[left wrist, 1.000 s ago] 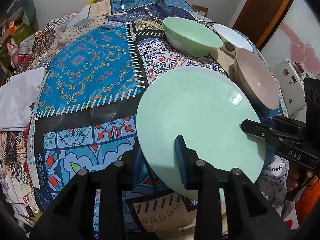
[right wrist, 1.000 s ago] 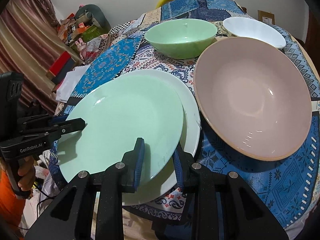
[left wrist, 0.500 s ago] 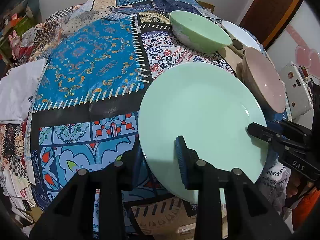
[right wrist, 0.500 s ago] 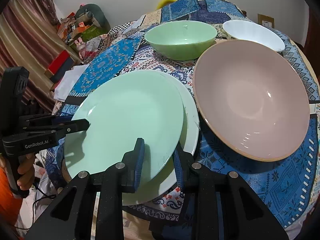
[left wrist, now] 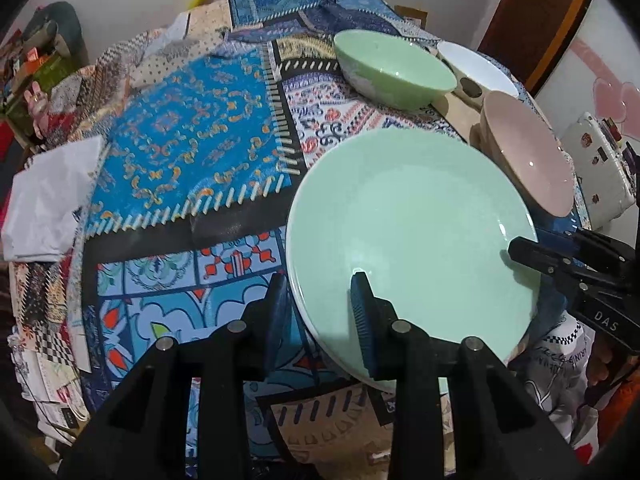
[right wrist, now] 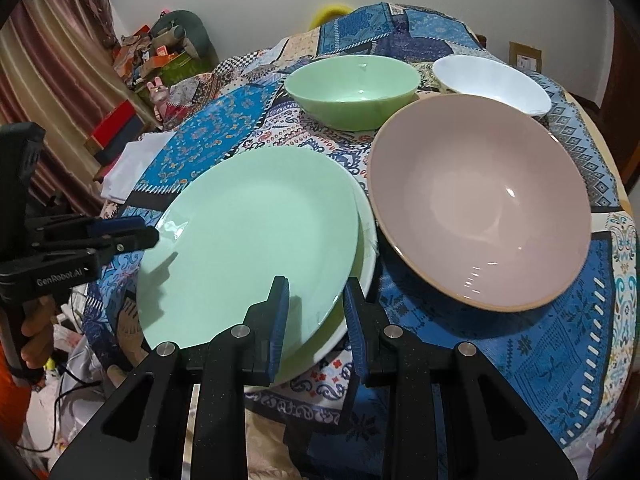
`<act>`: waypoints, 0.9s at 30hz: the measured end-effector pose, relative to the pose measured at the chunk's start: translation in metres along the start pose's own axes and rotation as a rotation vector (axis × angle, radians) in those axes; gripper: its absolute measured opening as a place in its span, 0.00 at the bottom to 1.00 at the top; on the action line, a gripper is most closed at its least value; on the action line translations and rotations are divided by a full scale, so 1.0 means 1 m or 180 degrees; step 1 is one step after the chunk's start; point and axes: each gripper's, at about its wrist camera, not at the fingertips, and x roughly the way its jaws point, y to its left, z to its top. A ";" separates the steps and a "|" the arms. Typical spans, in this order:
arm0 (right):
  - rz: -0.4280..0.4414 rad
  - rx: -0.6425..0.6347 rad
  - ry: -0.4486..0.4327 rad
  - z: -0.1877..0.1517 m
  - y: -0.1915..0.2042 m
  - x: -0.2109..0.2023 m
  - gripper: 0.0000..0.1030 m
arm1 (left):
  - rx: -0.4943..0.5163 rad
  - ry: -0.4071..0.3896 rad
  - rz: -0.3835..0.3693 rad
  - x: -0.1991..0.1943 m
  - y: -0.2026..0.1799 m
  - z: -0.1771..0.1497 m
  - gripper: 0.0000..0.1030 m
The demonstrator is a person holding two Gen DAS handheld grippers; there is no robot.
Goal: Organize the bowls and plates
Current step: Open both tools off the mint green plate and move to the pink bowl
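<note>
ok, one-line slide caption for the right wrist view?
Both hand-held grippers grip the green plate over a white plate, beside the pink bowl.

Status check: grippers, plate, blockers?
Left gripper and right gripper both clamp the green plate's rim. Plate sits over white plate. Pink bowl close alongside.

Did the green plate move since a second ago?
Yes. The green plate, gripped by both tools, slid toward the pink bowl, covering more of the white plate beneath it.

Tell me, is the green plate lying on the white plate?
Touching. The right wrist view shows the green plate resting on the white plate, whose rim peeks out beside it.
</note>
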 end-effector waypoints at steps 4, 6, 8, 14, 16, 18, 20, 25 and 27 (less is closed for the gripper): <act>-0.0042 0.0008 -0.0104 -0.001 -0.006 -0.013 0.25 | 0.0054 -0.0122 0.0050 -0.016 -0.005 0.002 0.32; -0.0073 0.0022 -0.0184 -0.001 -0.010 -0.024 0.25 | 0.0073 -0.0182 0.0044 -0.025 -0.008 0.003 0.32; -0.0122 0.0012 -0.0259 0.000 -0.012 -0.033 0.25 | 0.0088 -0.0226 0.0026 -0.032 -0.012 0.006 0.32; -0.0263 0.0048 -0.0426 0.006 -0.028 -0.056 0.26 | 0.0143 -0.0407 -0.0039 -0.048 -0.033 0.021 0.44; -0.0314 0.0073 -0.0468 0.008 -0.035 -0.061 0.31 | 0.0176 -0.0487 -0.0047 -0.052 -0.042 0.028 0.51; -0.0353 0.0113 -0.0507 0.009 -0.042 -0.065 0.37 | 0.0216 -0.0569 -0.0036 -0.054 -0.052 0.035 0.58; -0.0407 0.0160 -0.0554 0.011 -0.049 -0.068 0.44 | 0.0252 -0.0616 -0.0043 -0.055 -0.060 0.040 0.62; -0.0519 0.0259 -0.0625 0.012 -0.069 -0.071 0.52 | 0.0338 -0.0582 -0.0107 -0.042 -0.083 0.056 0.65; -0.0557 0.0281 -0.0629 0.012 -0.077 -0.070 0.52 | 0.0400 -0.0545 -0.0114 -0.033 -0.093 0.062 0.65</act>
